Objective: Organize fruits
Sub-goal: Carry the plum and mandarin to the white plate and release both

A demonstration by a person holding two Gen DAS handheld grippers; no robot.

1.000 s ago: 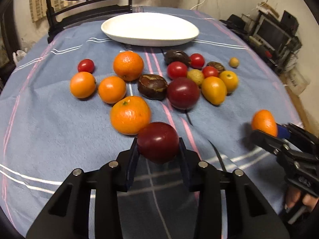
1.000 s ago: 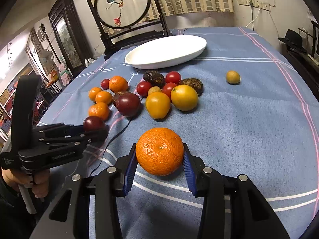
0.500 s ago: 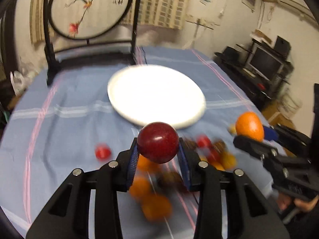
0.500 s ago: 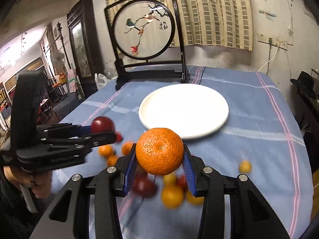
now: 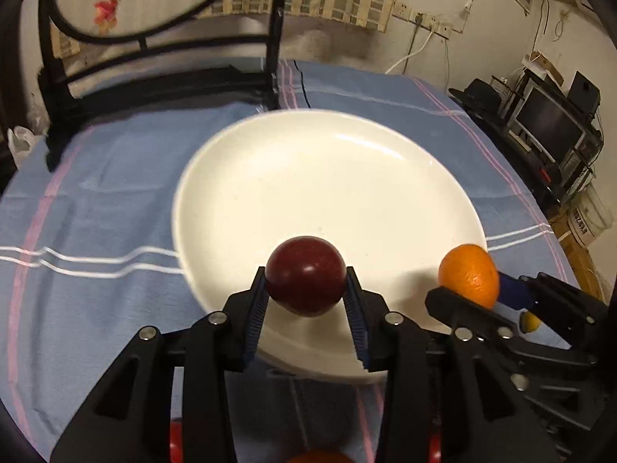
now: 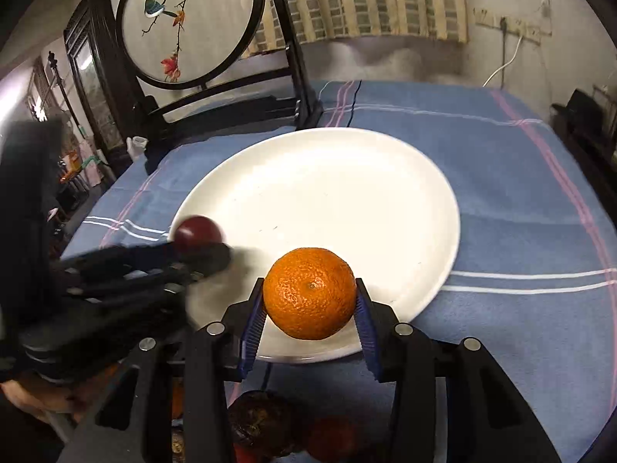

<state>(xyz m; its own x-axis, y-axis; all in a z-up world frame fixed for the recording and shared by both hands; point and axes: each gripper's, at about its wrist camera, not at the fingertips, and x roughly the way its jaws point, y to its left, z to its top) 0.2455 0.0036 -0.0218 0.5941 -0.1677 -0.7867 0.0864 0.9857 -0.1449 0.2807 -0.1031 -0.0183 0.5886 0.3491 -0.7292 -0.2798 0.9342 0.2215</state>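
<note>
My left gripper is shut on a dark red plum and holds it above the near rim of the white plate. My right gripper is shut on an orange above the plate's near edge. The orange and the right gripper show at the right of the left wrist view. The plum and the blurred left gripper show at the left of the right wrist view. The plate holds nothing.
A blue striped cloth covers the table. A black round screen stand stands behind the plate. Other fruits lie under the grippers, among them a dark wrinkled one and a red one. Electronics sit off the table's right.
Both grippers have lifted their fruits from the cloth and carried them forward over the fruit pile to the plate's near edge. The plate now fills both views.
</note>
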